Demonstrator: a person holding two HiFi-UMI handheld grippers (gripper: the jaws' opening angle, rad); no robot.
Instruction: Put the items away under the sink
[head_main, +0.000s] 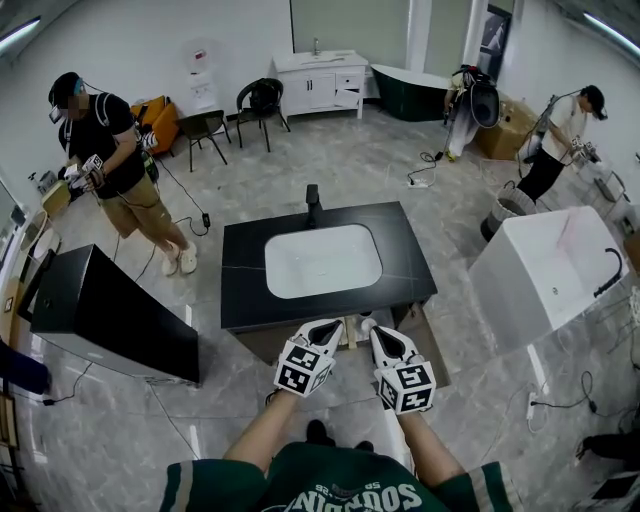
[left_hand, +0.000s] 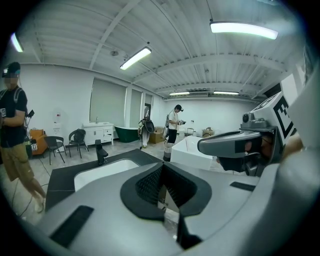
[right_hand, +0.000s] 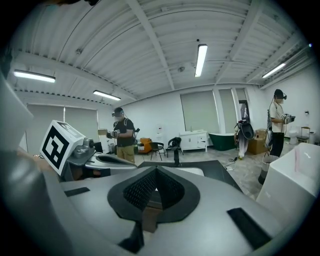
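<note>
A black vanity (head_main: 245, 290) with a white sink basin (head_main: 322, 260) and a black faucet (head_main: 313, 203) stands in the middle of the floor. Both grippers hover side by side at its front edge. My left gripper (head_main: 327, 327) is shut with nothing between its pads, and it looks over the countertop toward the faucet (left_hand: 100, 152). My right gripper (head_main: 372, 330) is beside it, also shut and holding nothing. In the left gripper view the left gripper (left_hand: 162, 167) shows its pads meeting; in the right gripper view the right gripper (right_hand: 156, 170) shows the same. Brown space under the counter (head_main: 345, 338) is mostly hidden.
A black cabinet (head_main: 110, 315) stands at the left and a white bathtub (head_main: 545, 270) at the right. One person (head_main: 110, 150) stands at the back left, another (head_main: 560, 135) at the back right. Chairs (head_main: 262, 105), a white vanity (head_main: 320, 85) and floor cables (head_main: 425, 175) lie beyond.
</note>
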